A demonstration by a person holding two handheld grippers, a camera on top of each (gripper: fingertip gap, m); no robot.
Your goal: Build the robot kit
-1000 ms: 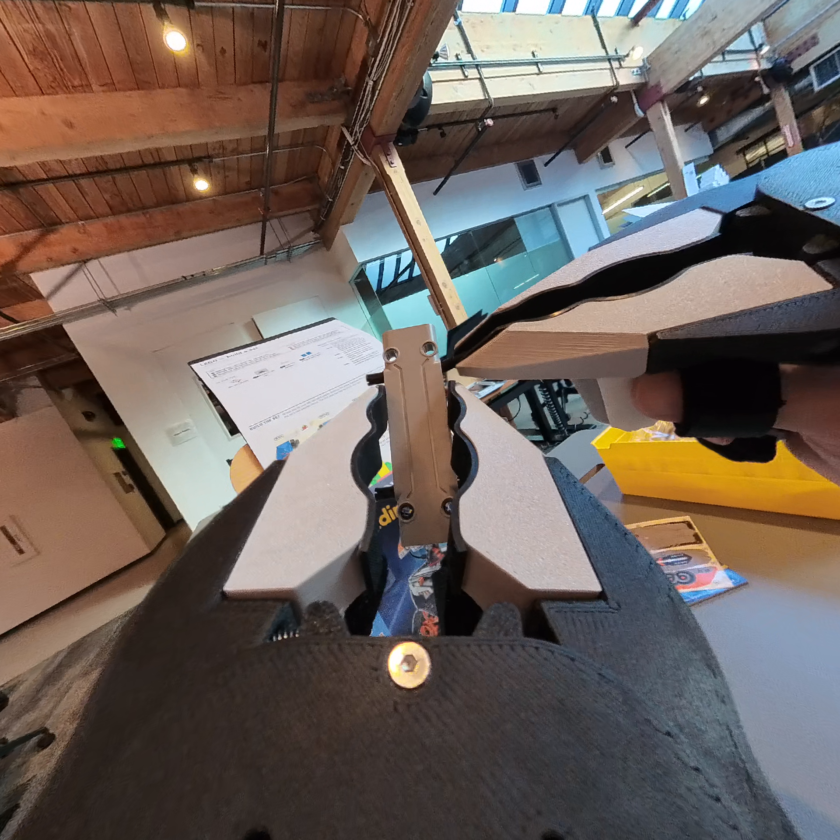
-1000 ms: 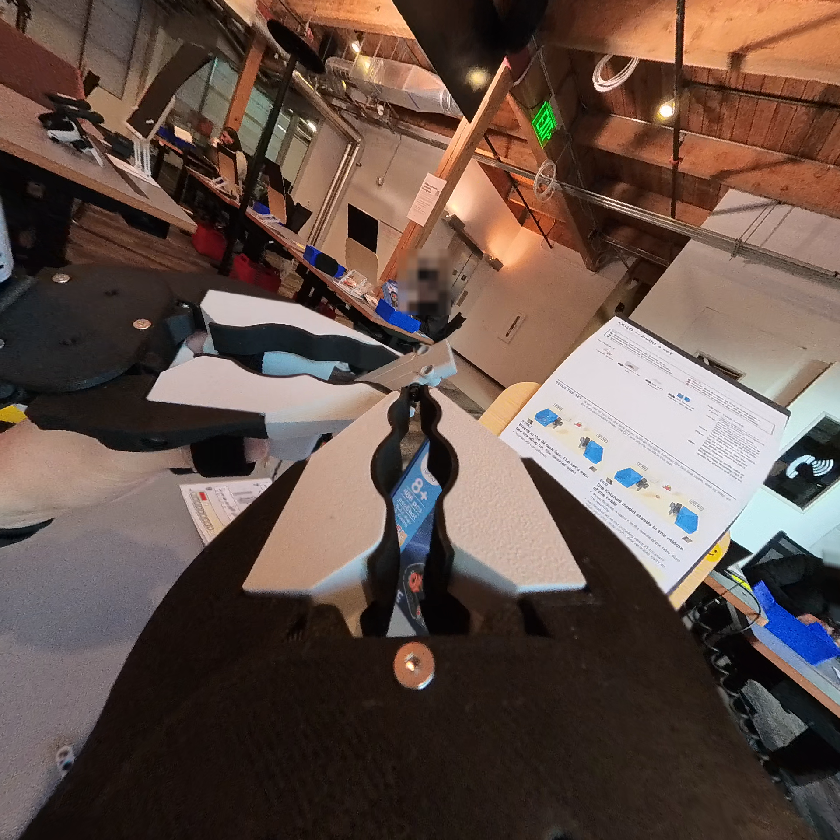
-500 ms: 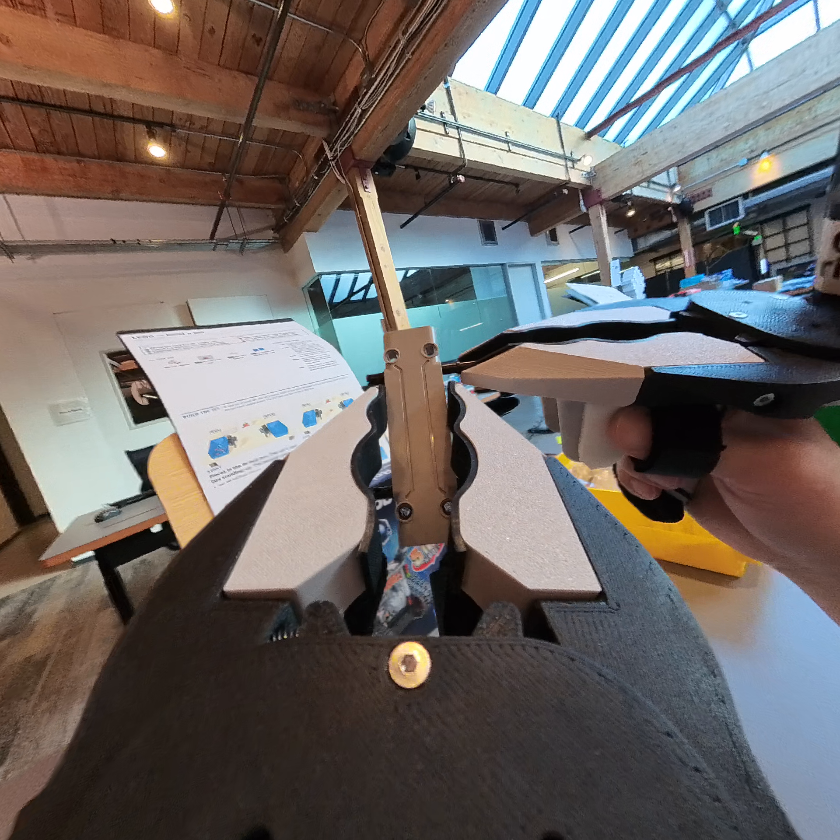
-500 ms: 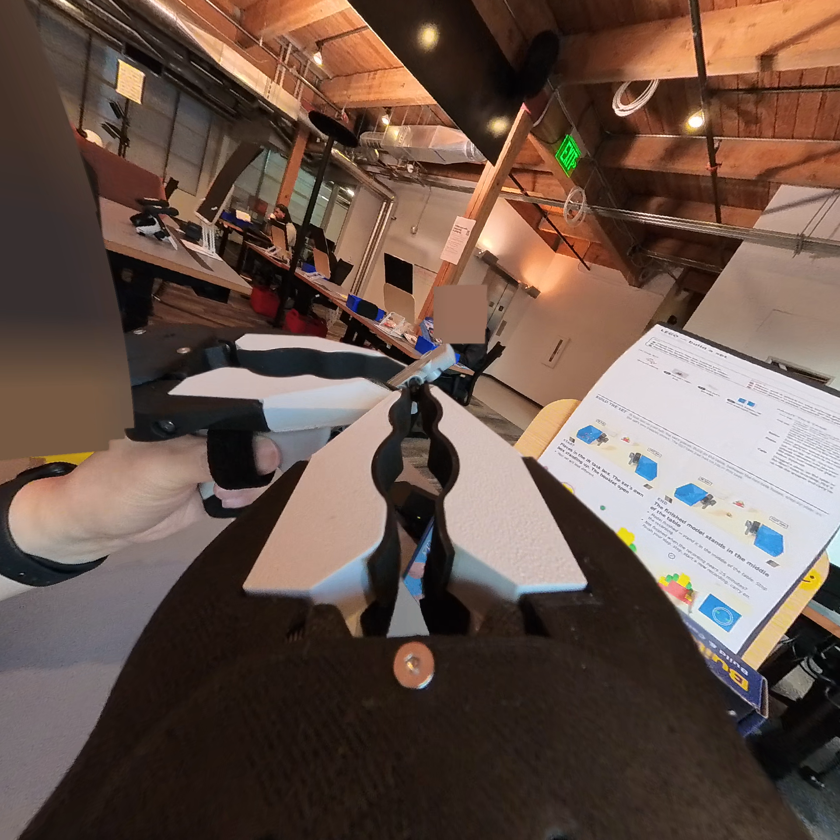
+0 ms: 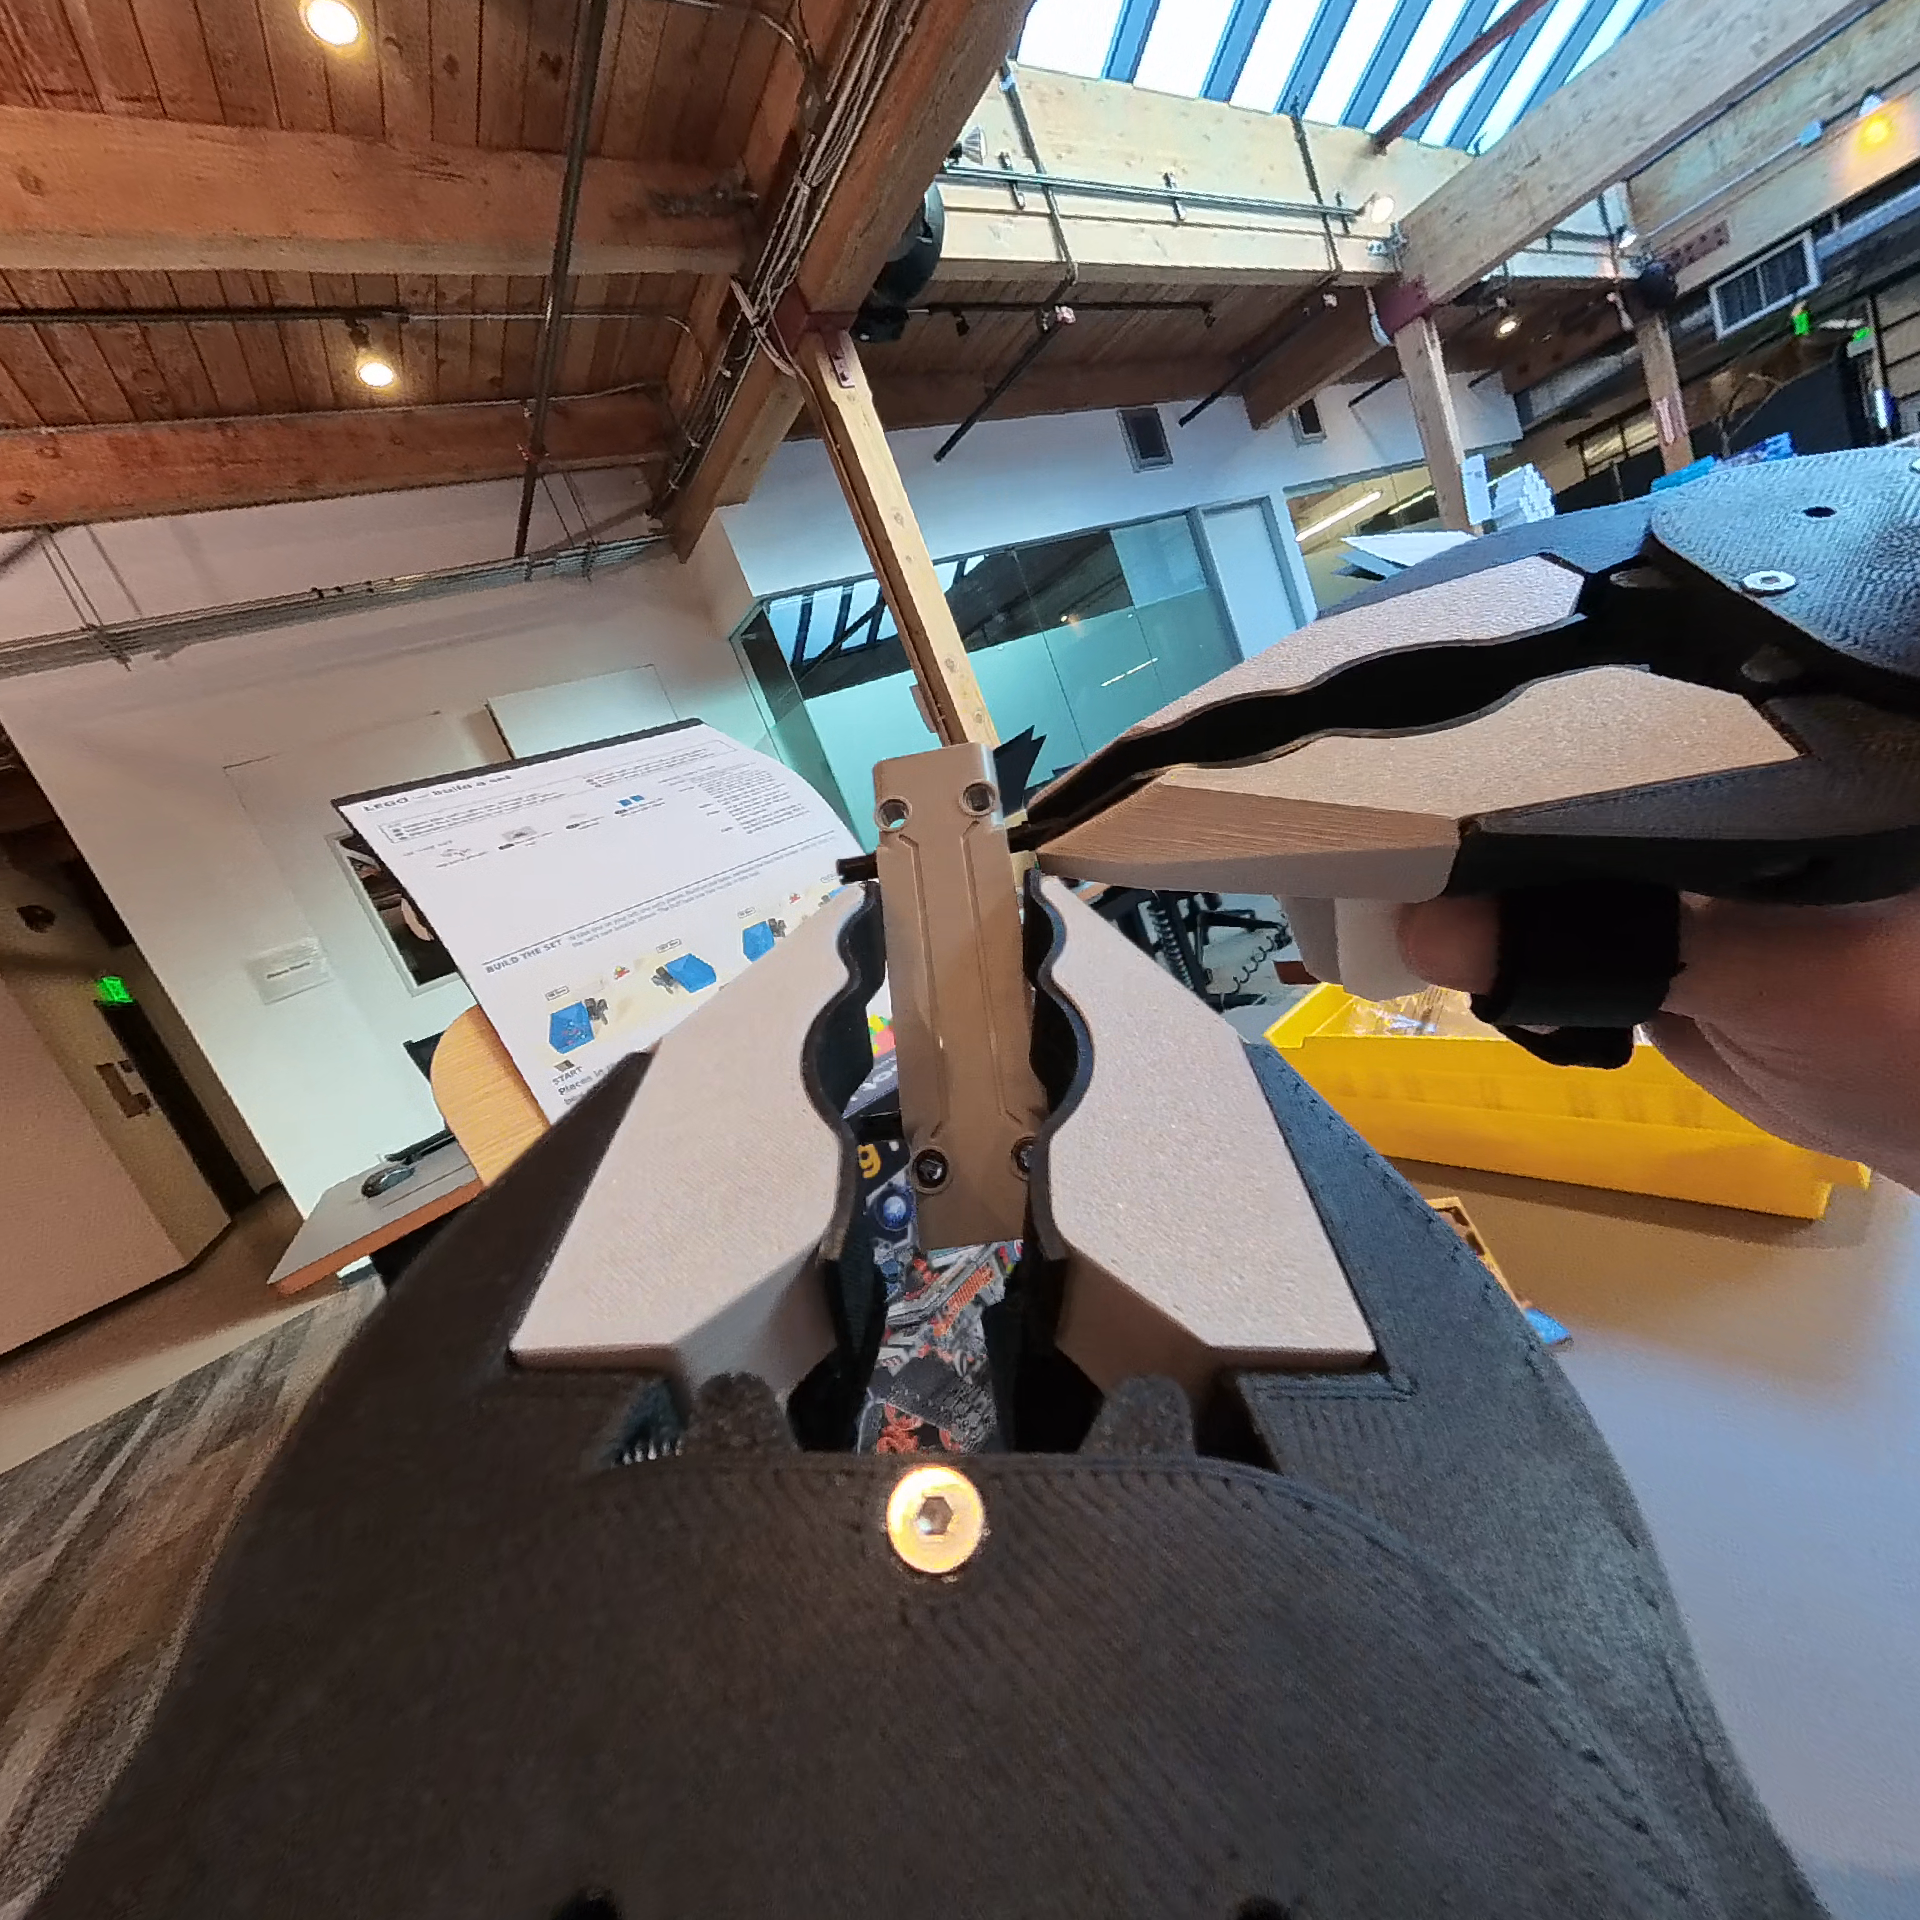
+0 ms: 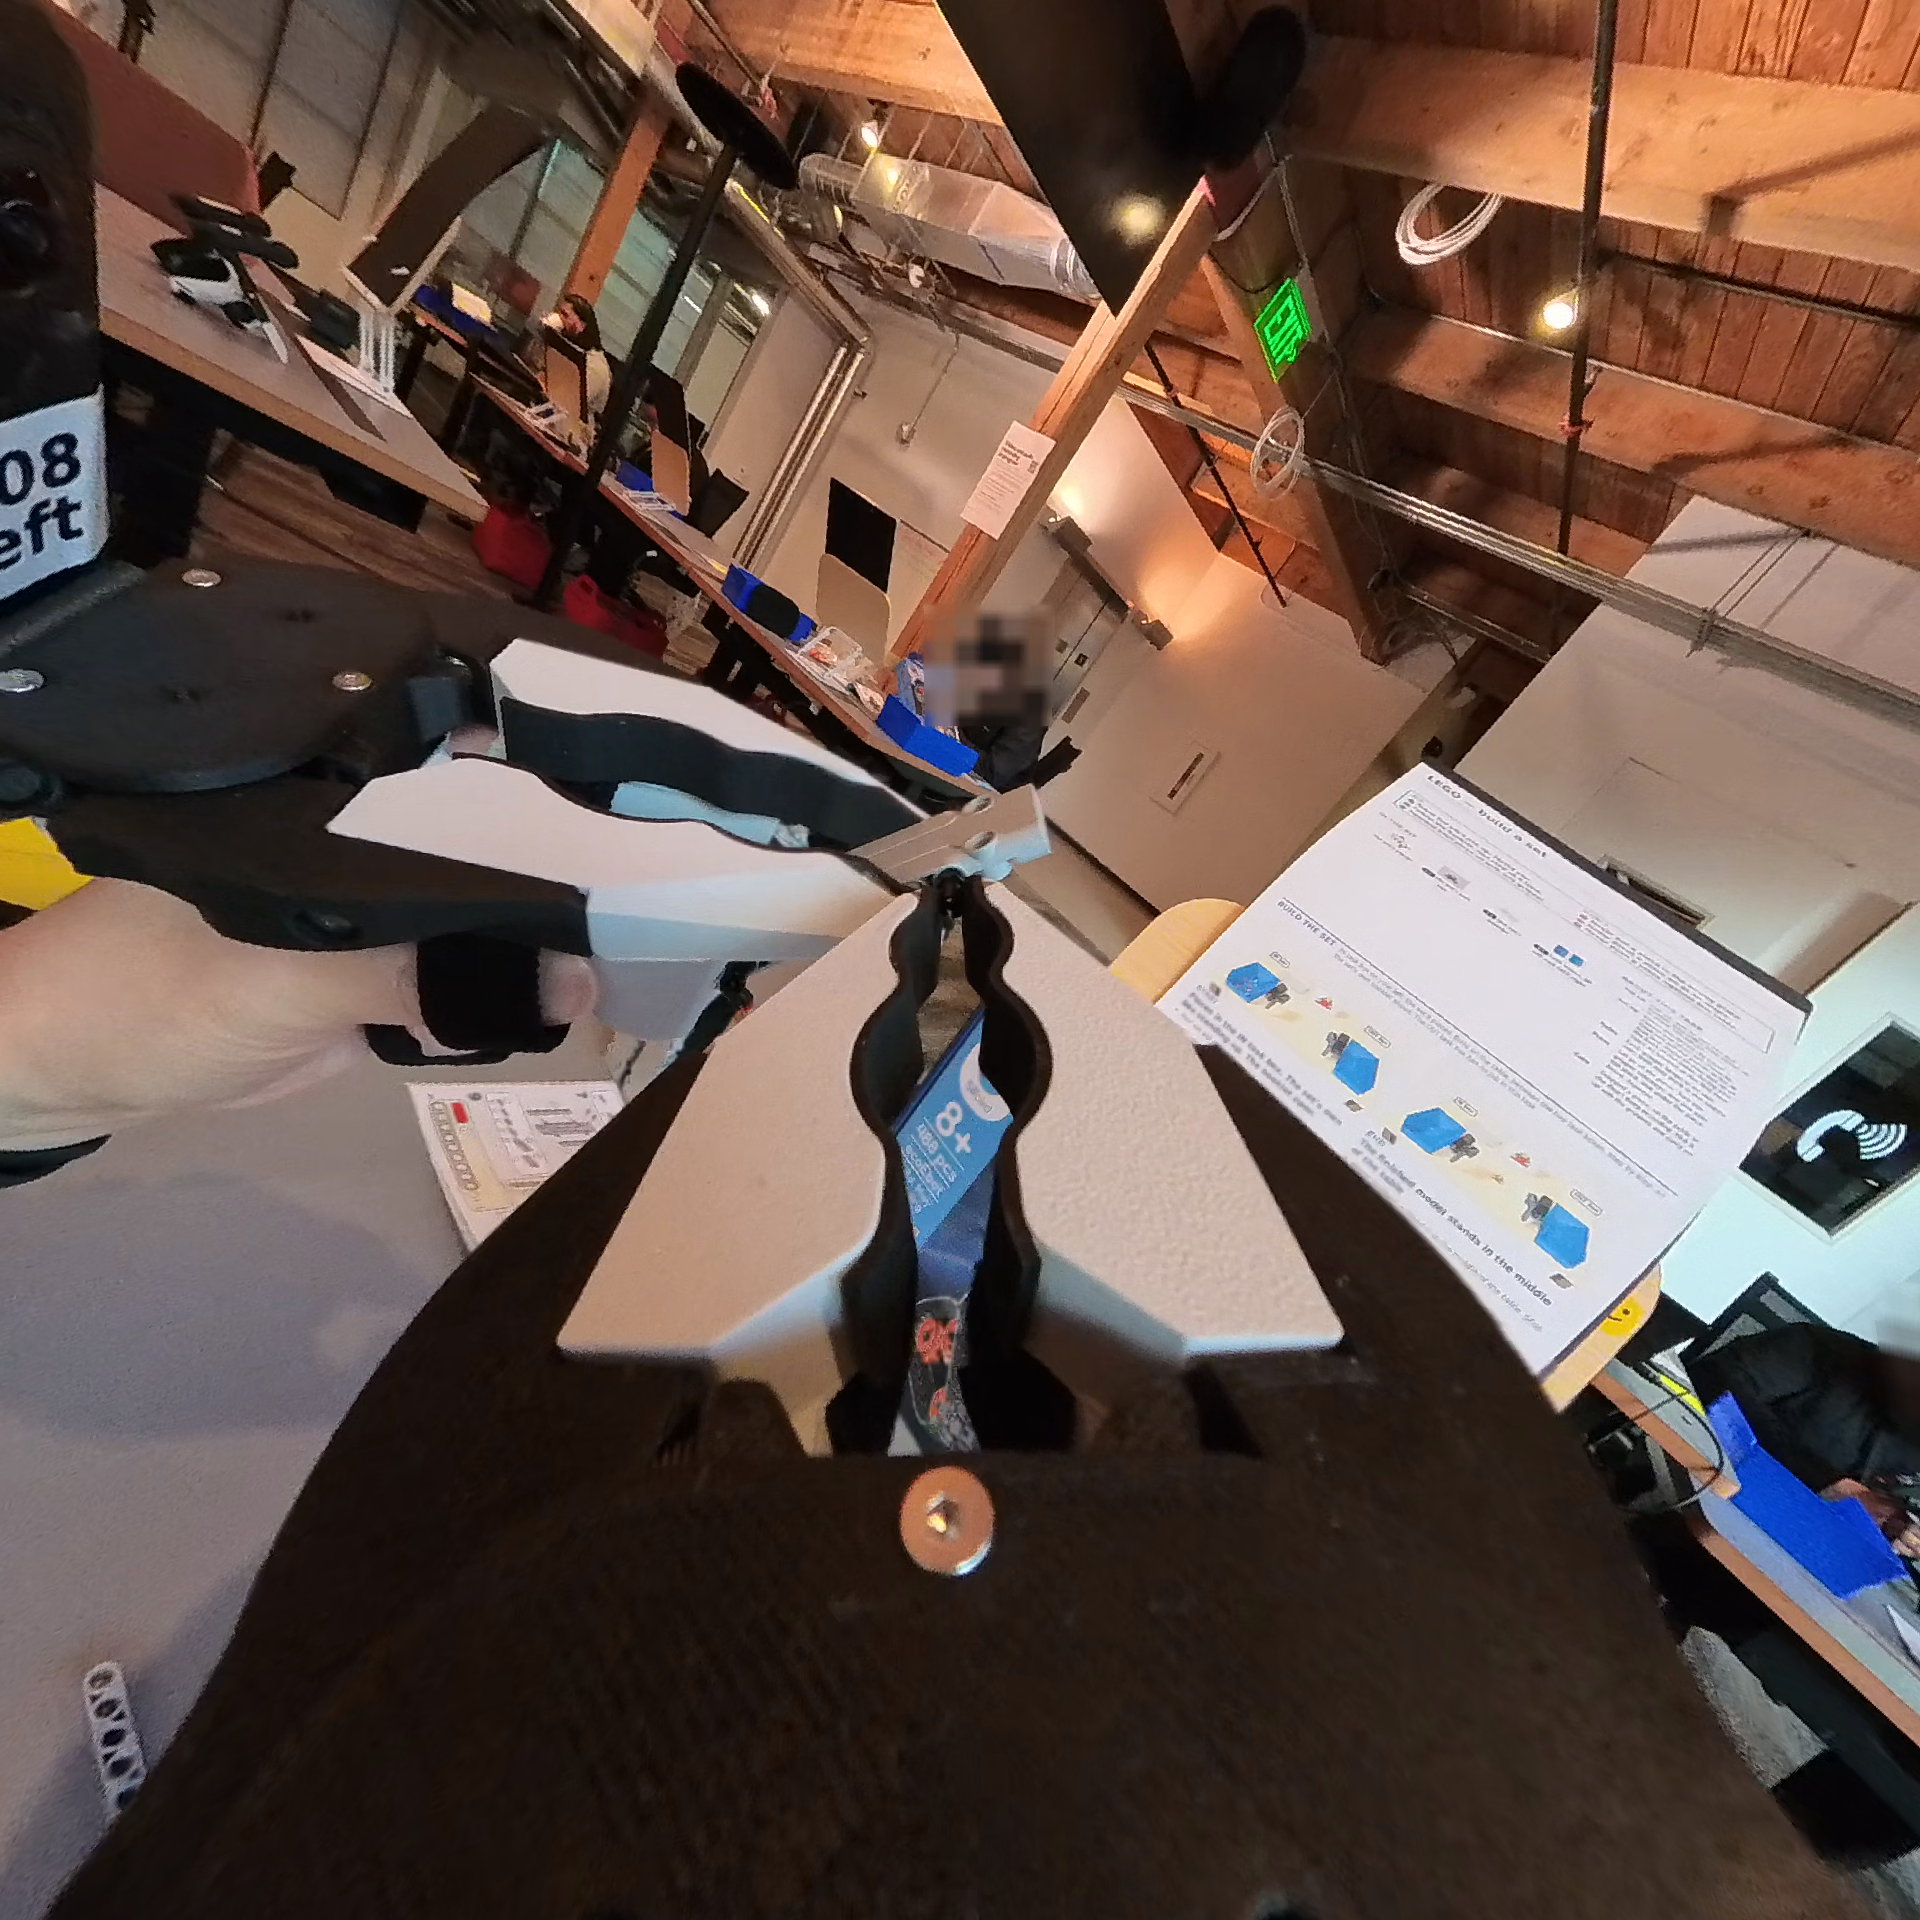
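My left gripper (image 5: 951,904) is shut on a flat grey elongated piece with screw holes (image 5: 951,987) and holds it upright in the air. My right gripper (image 6: 951,883) is shut, its tips pinching a thin black rod (image 5: 854,864) that crosses behind the top of the grey piece (image 6: 971,831). In the left wrist view the right gripper (image 5: 1039,831) comes in from the right, held by a hand. In the right wrist view the left gripper (image 6: 883,847) comes in from the left. How the rod joins the piece is hidden.
A printed instruction sheet (image 5: 623,883) stands on a wooden stand (image 6: 1455,1039). A yellow bin (image 5: 1507,1112) sits on the grey table (image 5: 1714,1455). A blue toy box (image 6: 940,1132) shows below the fingers. A paper leaflet (image 6: 509,1132) and a white perforated beam (image 6: 109,1714) lie on the table. Left and right tips are no more than a few centimetres apart.
Both grippers swung together with the grey piece, turning away half a second ago and back to about the first pose. Both grips are unchanged.
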